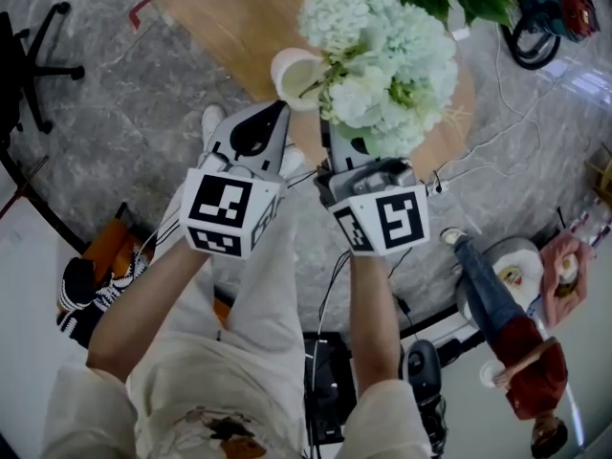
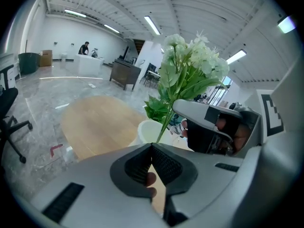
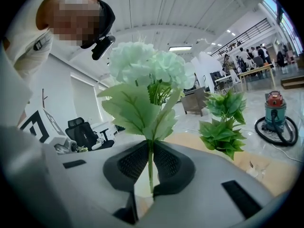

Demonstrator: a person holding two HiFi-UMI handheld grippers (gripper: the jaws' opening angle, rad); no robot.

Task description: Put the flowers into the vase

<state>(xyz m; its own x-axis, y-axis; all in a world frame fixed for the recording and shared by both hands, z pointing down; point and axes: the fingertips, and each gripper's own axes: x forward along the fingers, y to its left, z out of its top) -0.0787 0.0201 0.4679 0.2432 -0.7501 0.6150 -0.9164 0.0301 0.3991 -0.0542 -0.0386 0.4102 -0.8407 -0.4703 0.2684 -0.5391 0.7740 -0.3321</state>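
Observation:
A bunch of pale green-white flowers (image 1: 382,60) has its stem clamped in my right gripper (image 1: 337,151), which is shut on it; in the right gripper view the thin stem (image 3: 151,167) runs between the pads and the blooms (image 3: 147,65) rise above. The cream vase (image 1: 296,76) stands on the round wooden table (image 1: 239,17), just left of the blooms, with the stem slanting toward its mouth (image 2: 151,129). My left gripper (image 1: 277,111) points at the vase from the near side. Its jaws (image 2: 152,148) are shut and hold nothing.
A leafy green plant (image 3: 225,122) stands on the table behind the vase. A vacuum cleaner (image 1: 550,12) with its hose and cables lies on the floor to the right. An office chair (image 1: 38,55) is at the far left, and a person (image 1: 516,342) is at the lower right.

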